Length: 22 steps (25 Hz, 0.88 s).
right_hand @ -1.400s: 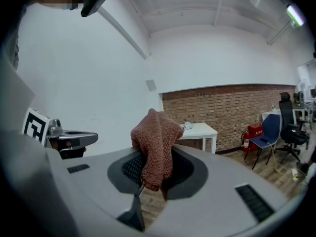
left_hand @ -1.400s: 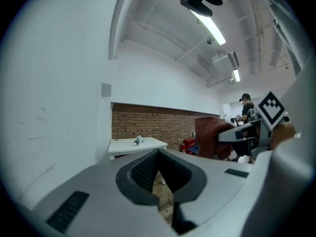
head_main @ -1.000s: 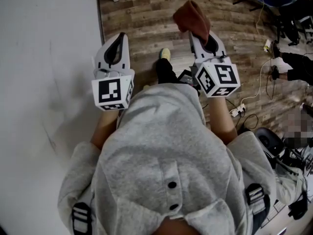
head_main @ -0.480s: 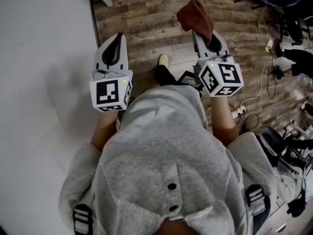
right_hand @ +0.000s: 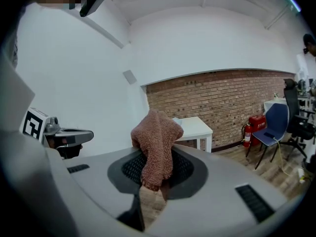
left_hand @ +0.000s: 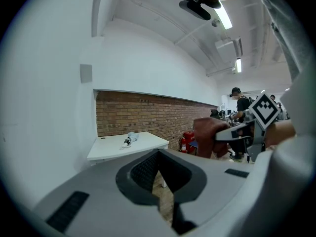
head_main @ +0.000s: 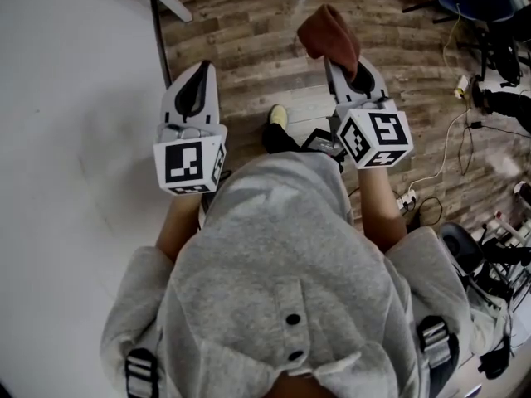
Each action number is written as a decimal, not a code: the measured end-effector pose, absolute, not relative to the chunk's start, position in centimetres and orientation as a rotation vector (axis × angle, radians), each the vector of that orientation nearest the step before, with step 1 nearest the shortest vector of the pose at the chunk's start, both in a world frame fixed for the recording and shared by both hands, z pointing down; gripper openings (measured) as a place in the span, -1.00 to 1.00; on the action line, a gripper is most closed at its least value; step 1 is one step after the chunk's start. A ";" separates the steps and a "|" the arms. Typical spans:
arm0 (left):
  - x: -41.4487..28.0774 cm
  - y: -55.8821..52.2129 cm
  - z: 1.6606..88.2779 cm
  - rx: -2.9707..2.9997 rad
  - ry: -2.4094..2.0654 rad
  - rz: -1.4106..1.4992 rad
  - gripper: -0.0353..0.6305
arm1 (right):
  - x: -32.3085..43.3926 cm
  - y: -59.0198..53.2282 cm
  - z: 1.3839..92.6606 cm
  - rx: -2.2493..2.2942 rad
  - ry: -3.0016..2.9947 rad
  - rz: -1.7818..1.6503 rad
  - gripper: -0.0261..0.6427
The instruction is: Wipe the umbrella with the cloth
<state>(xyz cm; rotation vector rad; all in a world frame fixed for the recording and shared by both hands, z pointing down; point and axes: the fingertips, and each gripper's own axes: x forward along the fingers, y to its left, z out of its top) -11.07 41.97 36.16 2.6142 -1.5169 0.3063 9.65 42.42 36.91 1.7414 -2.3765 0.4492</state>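
Observation:
A reddish-brown cloth hangs bunched from my right gripper, whose jaws are shut on it. In the right gripper view the cloth rises out of the pinched jaws and droops over the right gripper. My left gripper is held level beside it, shut, with nothing between its jaws. Its own view shows the left gripper closed, with the cloth off to the right. No umbrella shows in any view.
A white wall runs along my left. Wood-plank floor lies ahead. A white table stands by a brick wall, with a blue chair and a fire extinguisher further right. Cables lie at right.
Both grippers have travelled forward together over the floor, side by side. The cloth stays pinched in the right gripper. The table legs at the top edge have come closer.

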 end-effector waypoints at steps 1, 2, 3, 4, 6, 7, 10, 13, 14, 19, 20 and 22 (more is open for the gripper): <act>-10.5 41.4 36.0 2.614 -1.520 0.308 -0.85 | 10.2 41.8 36.7 1.739 -2.383 0.456 -0.67; -9.9 40.7 35.8 2.614 -1.524 0.311 -0.85 | 10.8 41.2 36.5 1.738 -2.388 0.459 -0.67; -9.3 40.1 35.6 2.612 -1.528 0.318 -0.85 | 11.4 40.5 36.2 1.739 -2.393 0.459 -0.67; -8.8 39.4 35.5 2.608 -1.532 0.326 -0.85 | 11.9 39.8 36.0 1.739 -2.397 0.457 -0.67; -7.9 38.4 35.3 2.605 -1.539 0.335 -0.85 | 12.8 38.7 35.7 1.740 -2.405 0.459 -0.67; -7.6 38.0 35.0 2.607 -1.543 0.335 -0.85 | 13.1 38.3 35.6 1.740 -2.408 0.463 -0.67; -6.5 36.9 34.6 2.613 -1.553 0.335 -0.85 | 14.0 37.1 35.3 1.735 -2.422 0.461 -0.67; -5.4 36.0 34.8 2.610 -1.565 0.323 -0.85 | 14.9 36.1 35.6 1.722 -2.436 0.451 -0.67; -5.0 35.7 34.8 2.610 -1.567 0.323 -0.85 | 15.2 35.8 35.8 1.720 -2.438 0.453 -0.67; -3.9 34.5 34.2 2.626 -1.584 0.328 -0.85 | 15.9 34.5 36.0 1.704 -2.457 0.460 -0.67; -3.7 34.4 34.1 2.631 -1.586 0.330 -0.85 | 15.8 34.3 36.0 1.701 -2.462 0.460 -0.67; -3.5 34.1 34.1 2.640 -1.591 0.332 -0.85 | 15.7 33.9 36.2 1.693 -2.473 0.462 -0.67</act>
